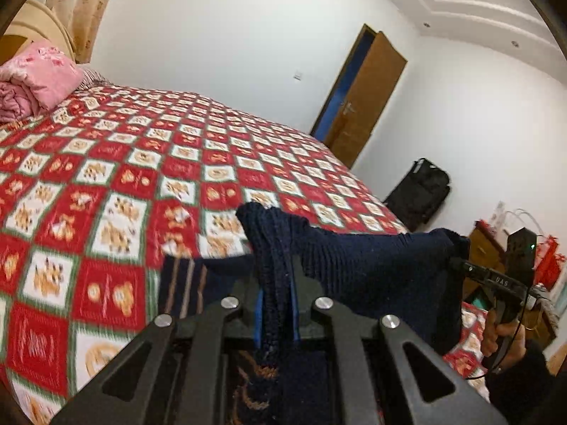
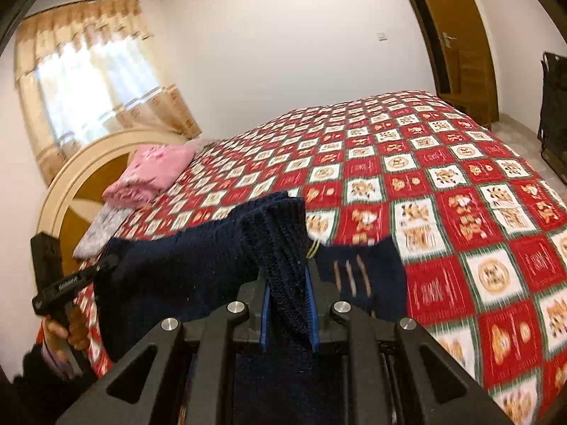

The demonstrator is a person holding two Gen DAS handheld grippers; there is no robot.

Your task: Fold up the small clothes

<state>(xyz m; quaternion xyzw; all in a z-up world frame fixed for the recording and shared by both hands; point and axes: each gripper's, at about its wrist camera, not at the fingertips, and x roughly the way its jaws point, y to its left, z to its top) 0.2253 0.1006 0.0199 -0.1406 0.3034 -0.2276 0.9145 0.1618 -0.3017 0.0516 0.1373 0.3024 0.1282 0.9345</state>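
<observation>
A small navy knit sweater [image 1: 372, 258] with tan stripes hangs stretched between both grippers above the bed. My left gripper [image 1: 276, 304] is shut on one ribbed edge of it. My right gripper [image 2: 288, 304] is shut on the other ribbed edge [image 2: 280, 233]. The sweater's body [image 2: 170, 276] sags between them, and a striped part [image 2: 358, 272] hangs toward the bedspread. The right gripper also shows in the left wrist view [image 1: 457, 264], and the left one shows in the right wrist view [image 2: 106, 264], each held in a hand.
A bed with a red and white checked bedspread [image 1: 149, 163] fills the space below. A folded pink quilt [image 1: 39, 78] lies by the headboard [image 2: 71, 184]. A wooden door [image 1: 361, 95], a black bag [image 1: 421, 191] and a curtained window [image 2: 92, 67] stand around the room.
</observation>
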